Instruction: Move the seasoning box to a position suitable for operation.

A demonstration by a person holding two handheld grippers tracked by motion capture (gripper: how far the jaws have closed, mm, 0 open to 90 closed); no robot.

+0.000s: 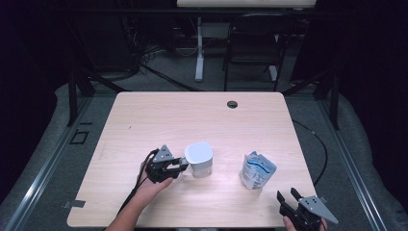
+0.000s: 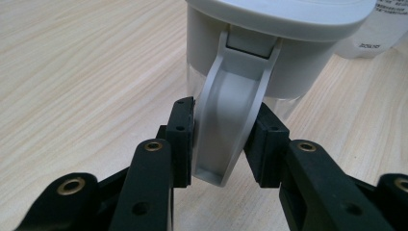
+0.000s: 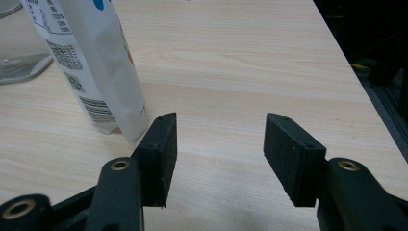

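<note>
The high view is dim and dark around its edges, with the bench (image 1: 144, 115) lit from above. Both gripper views are brighter, slightly soft, with faint shadows.

One light wooden table (image 1: 144, 115) carries two things: one clear plastic jug with a white lid and handle (image 1: 199, 160) and one white-and-blue printed stand-up pouch (image 1: 257, 170). Two black hand-held grippers are here, one left (image 1: 182, 164) and one right (image 1: 286, 197), and one black chair (image 1: 252, 43) stands beyond the table.
</note>
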